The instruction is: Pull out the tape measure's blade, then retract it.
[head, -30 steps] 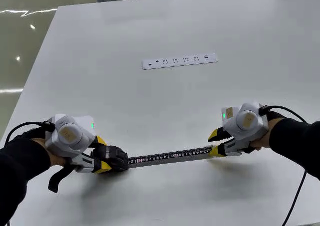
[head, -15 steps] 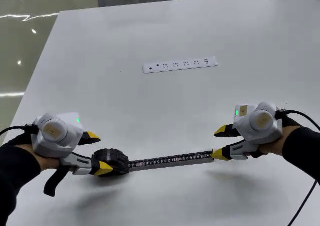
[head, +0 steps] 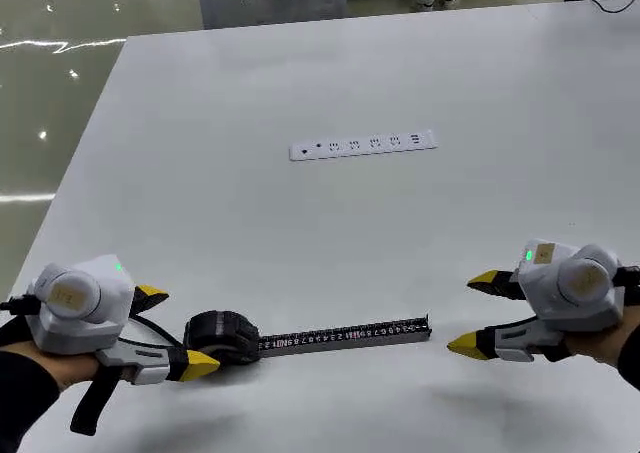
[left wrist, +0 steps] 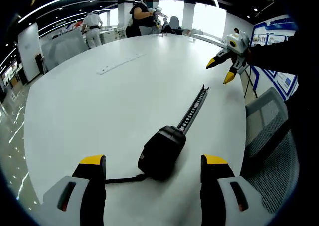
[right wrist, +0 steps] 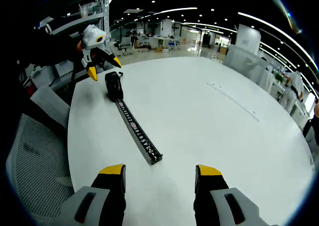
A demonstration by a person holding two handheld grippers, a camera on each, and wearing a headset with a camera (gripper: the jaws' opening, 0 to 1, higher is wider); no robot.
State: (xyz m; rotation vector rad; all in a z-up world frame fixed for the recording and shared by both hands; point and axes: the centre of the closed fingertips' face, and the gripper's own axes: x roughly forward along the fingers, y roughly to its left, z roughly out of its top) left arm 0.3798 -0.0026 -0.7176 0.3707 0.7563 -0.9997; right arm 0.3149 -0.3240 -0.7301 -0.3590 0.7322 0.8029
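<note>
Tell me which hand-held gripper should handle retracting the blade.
Left, probably. The left hand-held gripper is open with the tape measure's case right at its jaw tips, so it could close on it. The right hand-held gripper, also open, sits apart from the free end of the blade.

left claw [head: 180,328] spread, right claw [head: 470,313] spread, both empty

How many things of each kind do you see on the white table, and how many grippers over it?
tape measure, blade pulled out: 1
power strip: 1
grippers, both open: 2 (left gripper, right gripper)
Total: 4
</note>
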